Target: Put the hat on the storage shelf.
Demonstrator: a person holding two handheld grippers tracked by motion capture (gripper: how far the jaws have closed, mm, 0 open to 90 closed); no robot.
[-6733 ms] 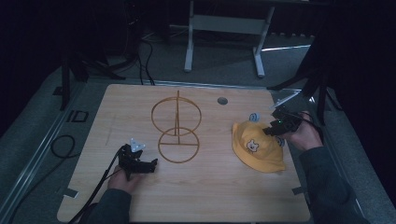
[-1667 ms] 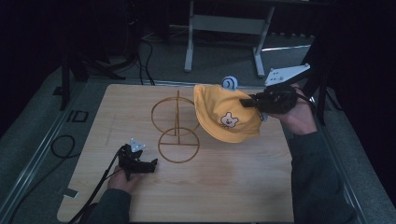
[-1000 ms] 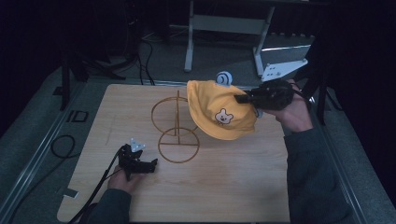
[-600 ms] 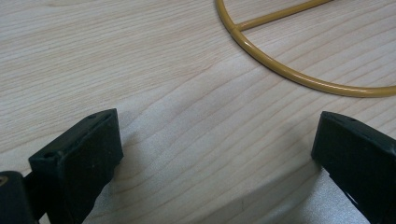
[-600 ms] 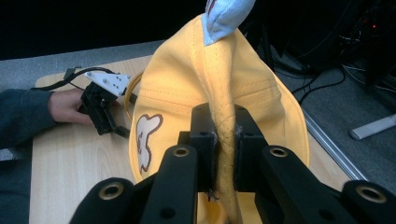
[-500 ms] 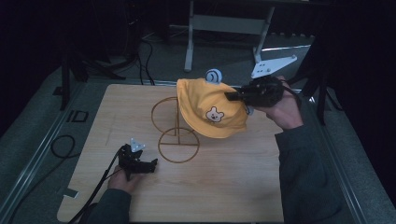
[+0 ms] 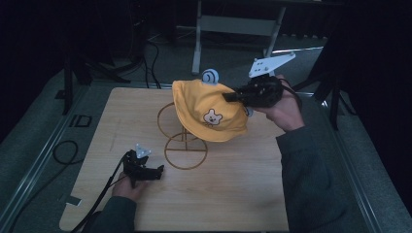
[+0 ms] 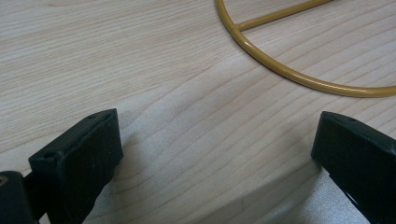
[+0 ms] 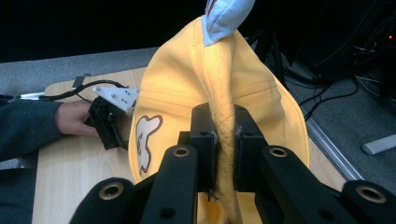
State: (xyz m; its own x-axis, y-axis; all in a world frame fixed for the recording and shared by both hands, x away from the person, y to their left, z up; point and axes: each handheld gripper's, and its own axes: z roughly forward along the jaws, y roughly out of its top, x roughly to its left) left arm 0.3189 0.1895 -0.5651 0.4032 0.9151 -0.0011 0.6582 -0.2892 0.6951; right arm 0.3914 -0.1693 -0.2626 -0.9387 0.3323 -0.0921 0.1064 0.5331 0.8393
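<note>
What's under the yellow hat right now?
Under the yellow hat, pinched by the right claw, the gold wire stand shows its base ring and part of the upper hoop; its top is covered.

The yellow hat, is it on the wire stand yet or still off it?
Off. The right gripper pinches the yellow hat in mid-air, over the wire stand; whether it touches the stand's top, cannot tell.

Right claw (image 7: 232, 97) carried yellow hat (image 7: 206, 109) (lifted off table) over wire stand (image 7: 183, 141).

We see the wire stand (image 7: 184, 133) and the yellow hat (image 7: 208, 109) above it blocking the table's (image 7: 243, 194) middle, with open wood in front and left.
</note>
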